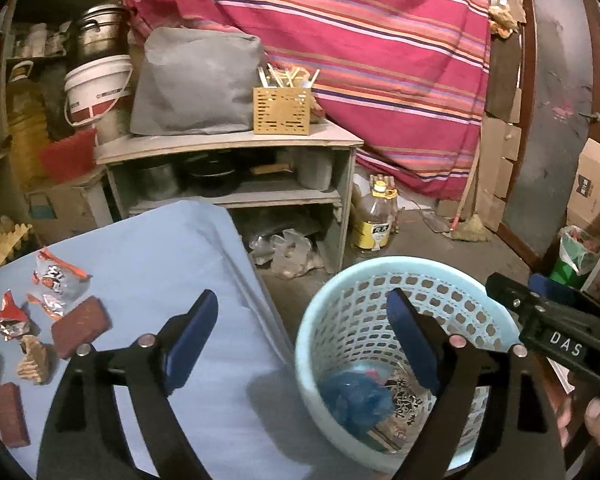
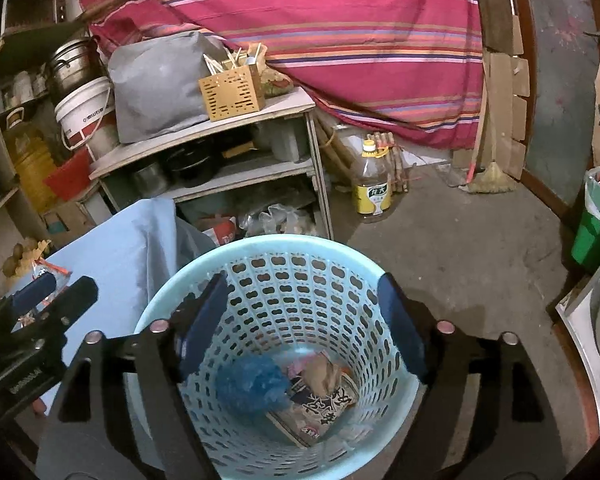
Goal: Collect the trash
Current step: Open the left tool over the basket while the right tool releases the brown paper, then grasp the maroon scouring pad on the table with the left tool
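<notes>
A light blue perforated basket [image 1: 340, 312] [image 2: 300, 256] stands on the floor beside a table under a blue cloth [image 1: 172, 264]. Inside lie a crumpled blue bag [image 2: 252, 384] and printed wrappers [image 2: 324, 404]. On the cloth at the left lie torn snack wrappers [image 1: 54, 280], brown bars [image 1: 82, 326] and a wafer piece [image 1: 34, 364]. My left gripper [image 1: 304, 344] is open and empty, straddling the table edge and the basket rim. My right gripper [image 2: 304, 324] is open and empty above the basket's mouth; it also shows in the left wrist view [image 1: 552, 320].
A grey shelf unit [image 1: 228, 168] with pots, a grey bag and a yellow utensil box [image 1: 282, 110] stands behind the table. An oil bottle [image 2: 372, 184] and a broom [image 2: 490, 176] stand on the floor. A green bin [image 2: 592, 236] is at the right.
</notes>
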Available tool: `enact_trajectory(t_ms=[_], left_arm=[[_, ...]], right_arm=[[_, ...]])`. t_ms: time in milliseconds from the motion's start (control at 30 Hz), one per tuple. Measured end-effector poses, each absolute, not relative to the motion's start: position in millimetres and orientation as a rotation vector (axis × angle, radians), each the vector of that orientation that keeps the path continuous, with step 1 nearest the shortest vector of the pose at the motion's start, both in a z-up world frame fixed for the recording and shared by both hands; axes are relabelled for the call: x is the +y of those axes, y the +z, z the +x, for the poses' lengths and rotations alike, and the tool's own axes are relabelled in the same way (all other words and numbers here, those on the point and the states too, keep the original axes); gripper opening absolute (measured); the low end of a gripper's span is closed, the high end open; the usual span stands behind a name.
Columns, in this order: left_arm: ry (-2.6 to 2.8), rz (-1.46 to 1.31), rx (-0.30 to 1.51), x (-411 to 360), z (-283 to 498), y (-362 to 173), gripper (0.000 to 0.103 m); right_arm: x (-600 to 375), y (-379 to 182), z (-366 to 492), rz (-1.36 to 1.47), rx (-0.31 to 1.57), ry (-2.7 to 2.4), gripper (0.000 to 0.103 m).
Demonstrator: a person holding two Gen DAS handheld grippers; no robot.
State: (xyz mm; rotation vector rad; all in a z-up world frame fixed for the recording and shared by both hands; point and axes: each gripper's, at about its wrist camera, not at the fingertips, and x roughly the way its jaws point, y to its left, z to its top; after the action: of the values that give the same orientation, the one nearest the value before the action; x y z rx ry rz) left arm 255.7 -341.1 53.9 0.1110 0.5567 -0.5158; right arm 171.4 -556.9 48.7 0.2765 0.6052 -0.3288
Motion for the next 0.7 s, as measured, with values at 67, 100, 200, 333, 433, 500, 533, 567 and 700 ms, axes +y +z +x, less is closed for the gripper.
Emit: enact_trajectory(t_ms=[67,100,200,333,433,500,533,567,700], left_arm=[[-0.506,0.104,0.559,-337,257,53,0.086],[-0.496,0.104,0.561,-334,258,52,0.086],[-0.477,0.097,0.564,-323,260,50,0.086],[-0.455,0.085,0.565,-303,260,49,0.086],[-0.433,0.094,0.555,-285,256,51,0.090],[-0.403,0.109,0.536,-265,252,50,0.093],[-0.390,0.115,0.533,-257,249,49,0.094],[-0.372,0.119,0.535,-246,248,47,0.094],[-0.296,0.106,0.580,-186,244,31,0.096]], right_arm=[[-554,48,174,0.267,0.610,-0.331,0.080],[-553,48,175,0.260,0.612,-0.333,0.082],[-547,48,177,0.236,0.613,-0.335,0.088],[-538,52,177,0.211,0.597,-0.338,0.095],[-533,56,175,0.224,0.581,-0.328,0.098],[-526,58,175,0.235,0.574,-0.311,0.099],[-523,59,176,0.234,0.572,-0.307,0.099],[-517,59,177,0.229,0.570,-0.303,0.099],[-492,57,185,0.191,0.583,-0.297,0.099]])
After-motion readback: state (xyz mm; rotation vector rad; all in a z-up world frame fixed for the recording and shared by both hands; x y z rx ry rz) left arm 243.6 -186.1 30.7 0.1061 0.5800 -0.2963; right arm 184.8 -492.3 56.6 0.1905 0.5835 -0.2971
